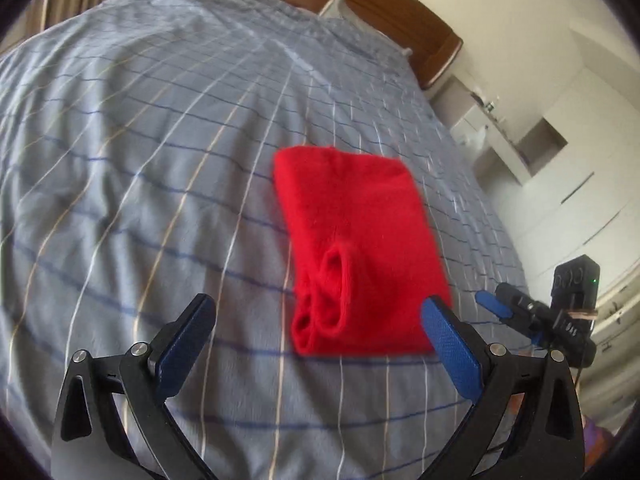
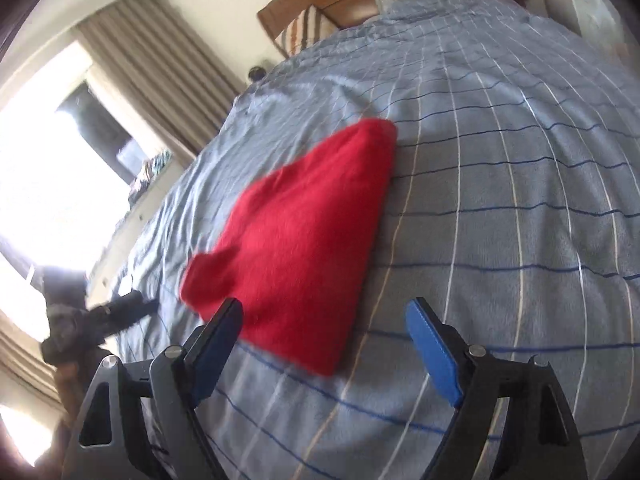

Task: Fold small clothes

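Red garment [image 1: 352,240], folded into a compact block, lies flat on the blue checked bedcover [image 1: 140,152]; nothing holds it. In the left wrist view it lies just ahead of the left gripper [image 1: 320,312], a little toward that gripper's right finger; its near edge, where two rolled openings show, sits between the two fingertips but further out on the bed; the right fingertip overlaps the garment's near corner in the picture, and I cannot tell whether it touches the cloth. The jaws of the left gripper stand wide apart with nothing between the pads.

In the right wrist view the garment [image 2: 296,240] lies ahead of the right gripper [image 2: 324,316] and toward its left finger; its near edge passes just behind the left fingertip, while the right finger stands over bare bedcover [image 2: 500,200], apart from the cloth. The jaws of the right gripper are spread wide and no cloth is pressed between them.

Each gripper shows in the other's view: the right gripper [image 1: 496,304] appears beside the garment's right side, close to the edge of the bed; the left gripper [image 2: 132,304], dark and blurred, appears beyond the garment's left side. So the garment lies between the two tools, near both. Beyond it, far from both grippers, are a wooden headboard [image 1: 380,4] and a striped pillow [image 2: 304,28].
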`<state>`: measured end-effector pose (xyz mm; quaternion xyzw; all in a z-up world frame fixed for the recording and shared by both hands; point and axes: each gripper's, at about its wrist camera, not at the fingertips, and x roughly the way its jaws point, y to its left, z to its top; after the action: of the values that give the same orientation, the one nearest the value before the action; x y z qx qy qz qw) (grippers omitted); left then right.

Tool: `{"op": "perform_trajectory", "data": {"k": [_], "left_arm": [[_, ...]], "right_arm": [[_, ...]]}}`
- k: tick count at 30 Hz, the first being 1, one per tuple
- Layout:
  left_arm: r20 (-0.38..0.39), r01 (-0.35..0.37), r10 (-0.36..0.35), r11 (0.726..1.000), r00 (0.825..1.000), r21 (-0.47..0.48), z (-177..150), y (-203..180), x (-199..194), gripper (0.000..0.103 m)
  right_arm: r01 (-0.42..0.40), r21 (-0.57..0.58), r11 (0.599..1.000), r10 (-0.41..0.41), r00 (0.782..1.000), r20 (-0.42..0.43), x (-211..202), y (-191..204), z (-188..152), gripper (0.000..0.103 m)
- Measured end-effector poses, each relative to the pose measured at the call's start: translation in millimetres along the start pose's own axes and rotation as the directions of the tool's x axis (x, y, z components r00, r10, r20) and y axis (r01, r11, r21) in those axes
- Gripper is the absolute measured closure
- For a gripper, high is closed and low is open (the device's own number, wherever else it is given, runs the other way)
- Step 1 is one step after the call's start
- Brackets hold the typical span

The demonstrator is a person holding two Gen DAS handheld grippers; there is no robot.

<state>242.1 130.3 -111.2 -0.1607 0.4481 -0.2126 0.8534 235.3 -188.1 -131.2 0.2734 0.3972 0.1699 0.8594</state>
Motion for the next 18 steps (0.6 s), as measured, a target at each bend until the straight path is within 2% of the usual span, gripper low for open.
{"op": "perform_trajectory", "data": {"k": [2, 4, 9, 11, 13, 14, 15, 16, 17, 18], "left_arm": [[-0.032, -0.017, 0.017, 1.0, 0.999, 0.011, 18, -4, 25, 0.001], [-0.086, 0.013, -0.013, 1.0, 0.996, 0.005, 27, -3, 45, 0.001], [-0.14, -0.025, 0.023, 1.0, 0.99, -0.014, 33, -1, 77, 0.001], [-0.147, -0.045, 0.044, 0.999, 0.988, 0.001, 33, -4, 85, 0.001], [-0.144, -0.099, 0.106, 0.994, 0.984, 0.055, 31, -13, 90, 0.003], [-0.139, -0.125, 0.137, 0.988, 0.981, 0.092, 30, -19, 93, 0.015], [-0.136, -0.126, 0.142, 0.985, 0.98, 0.122, 30, -25, 95, 0.045], [-0.144, -0.104, 0.124, 0.985, 0.982, 0.137, 28, -31, 96, 0.061], [-0.137, -0.109, 0.129, 0.984, 0.982, 0.143, 27, -36, 96, 0.075], [-0.113, -0.136, 0.155, 0.978, 0.981, 0.159, 26, -42, 93, 0.081]], "right_arm": [[-0.04, 0.114, 0.993, 0.041, 0.999, -0.012, 16, -14, 19, 0.015], [-0.062, 0.18, 0.982, 0.07, 0.997, -0.037, 35, -25, 30, 0.015], [-0.13, 0.221, 0.966, 0.16, 0.98, -0.121, 86, -26, 40, 0.016], [-0.102, 0.199, 0.975, 0.13, 0.983, -0.133, 99, -21, 41, 0.022], [-0.051, 0.131, 0.99, 0.069, 0.988, -0.141, 110, -10, 41, 0.042], [-0.001, 0.074, 0.997, 0.011, 0.99, -0.144, 113, -2, 41, 0.047], [0.043, 0.008, 0.999, -0.041, 0.989, -0.14, 116, 7, 41, 0.058], [0.097, -0.075, 0.992, -0.106, 0.986, -0.127, 117, 19, 39, 0.065], [0.156, -0.167, 0.974, -0.174, 0.98, -0.101, 118, 34, 36, 0.067], [0.21, -0.256, 0.944, -0.233, 0.97, -0.063, 117, 50, 31, 0.07]]}}
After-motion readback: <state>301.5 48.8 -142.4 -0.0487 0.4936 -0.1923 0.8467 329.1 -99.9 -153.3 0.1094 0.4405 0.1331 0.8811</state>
